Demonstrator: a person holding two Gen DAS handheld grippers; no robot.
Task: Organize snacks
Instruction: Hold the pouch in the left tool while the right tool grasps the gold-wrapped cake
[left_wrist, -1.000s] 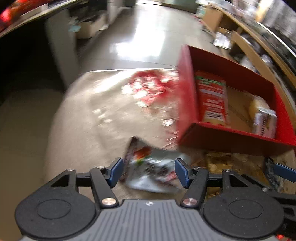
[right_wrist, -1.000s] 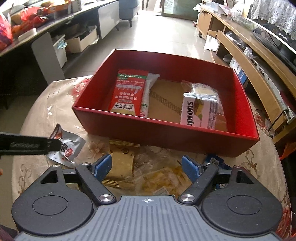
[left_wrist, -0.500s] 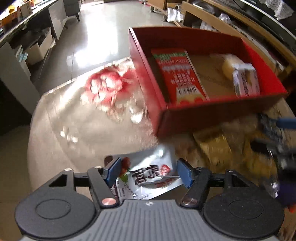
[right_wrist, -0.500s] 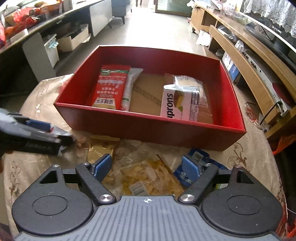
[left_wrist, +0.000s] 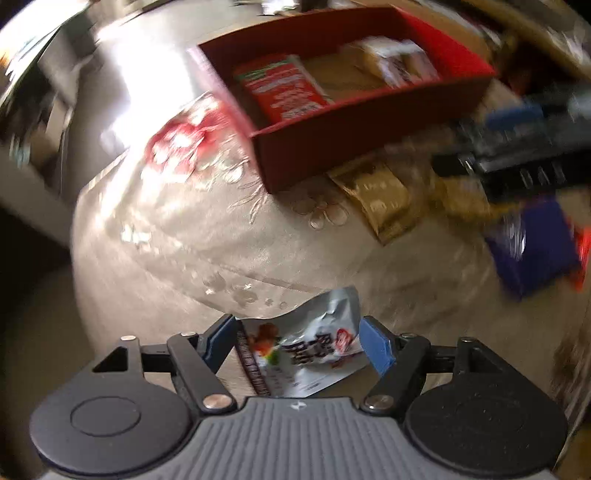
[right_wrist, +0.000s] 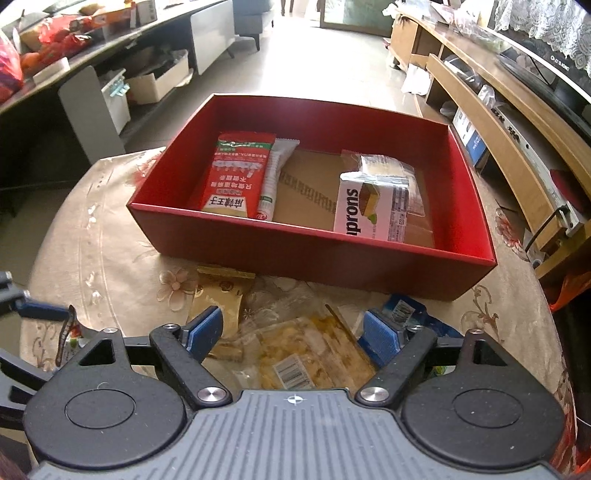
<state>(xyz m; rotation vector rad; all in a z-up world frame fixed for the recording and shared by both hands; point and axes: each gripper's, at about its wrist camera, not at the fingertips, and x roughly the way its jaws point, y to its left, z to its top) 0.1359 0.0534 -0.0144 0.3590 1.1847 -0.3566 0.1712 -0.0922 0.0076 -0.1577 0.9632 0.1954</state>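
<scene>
My left gripper (left_wrist: 297, 341) fingers are opening around the silver snack pouch (left_wrist: 310, 354) at lower centre; right gripper (right_wrist: 293, 334) fingers spread over the clear snack bag (right_wrist: 310, 354).

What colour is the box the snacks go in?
Red, inside and out; the box shows sharpest in the right wrist view.

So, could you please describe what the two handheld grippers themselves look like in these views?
Both look alike. The left gripper and right gripper each have a ribbed grey body with a small crosshair mark, two black round-ended linkage arms with silver pivot screws, and two fingers faced with blue ridged pads. No cables, sleeves or hands show clearly.
</scene>
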